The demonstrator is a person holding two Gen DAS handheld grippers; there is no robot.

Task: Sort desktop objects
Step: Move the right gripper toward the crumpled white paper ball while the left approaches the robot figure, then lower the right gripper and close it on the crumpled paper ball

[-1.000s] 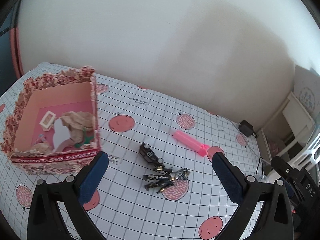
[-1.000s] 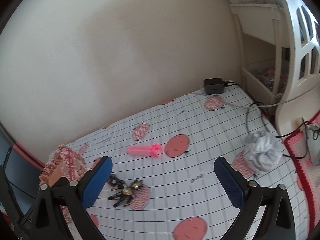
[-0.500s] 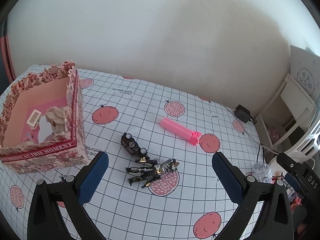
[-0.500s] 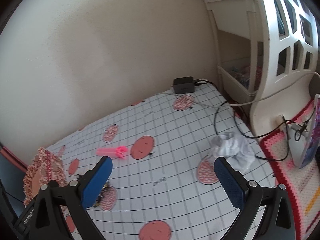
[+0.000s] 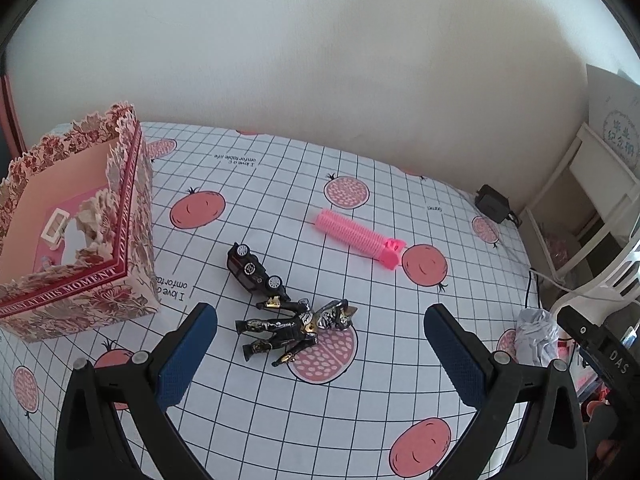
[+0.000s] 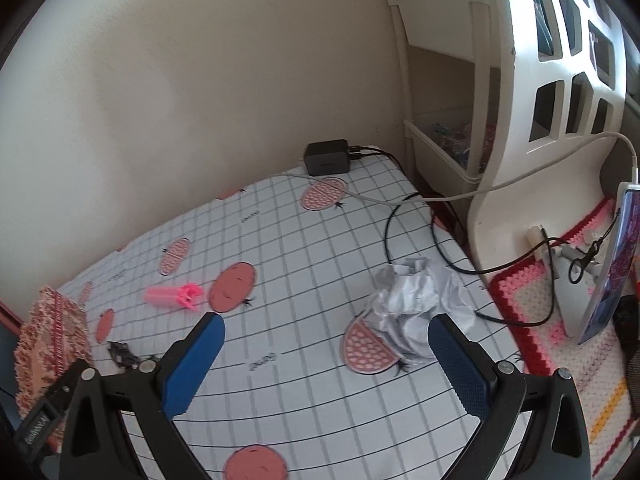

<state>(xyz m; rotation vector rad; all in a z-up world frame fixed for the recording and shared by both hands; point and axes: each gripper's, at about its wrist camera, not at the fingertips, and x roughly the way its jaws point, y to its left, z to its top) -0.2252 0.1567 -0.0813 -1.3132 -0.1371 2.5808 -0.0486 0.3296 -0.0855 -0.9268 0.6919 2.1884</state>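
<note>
Now your left gripper (image 5: 320, 332) spread above the action figure (image 5: 294, 326), toy car (image 5: 255, 270) touching it, your right gripper (image 6: 326, 340) spread, empty, beside crumpled paper (image 6: 416, 306).

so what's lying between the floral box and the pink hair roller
In the left wrist view, the toy car lies between the floral box and pink hair roller.

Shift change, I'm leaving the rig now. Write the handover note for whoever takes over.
Left claw: open, empty, above the action figure.
Right claw: open, empty, close to the crumpled paper.
On the cloth: toy car touching the figure, pink hair roller apart from both.
Floral box at left already holds a few items.
Left to do: figure, car, roller and paper all unsorted.
</note>
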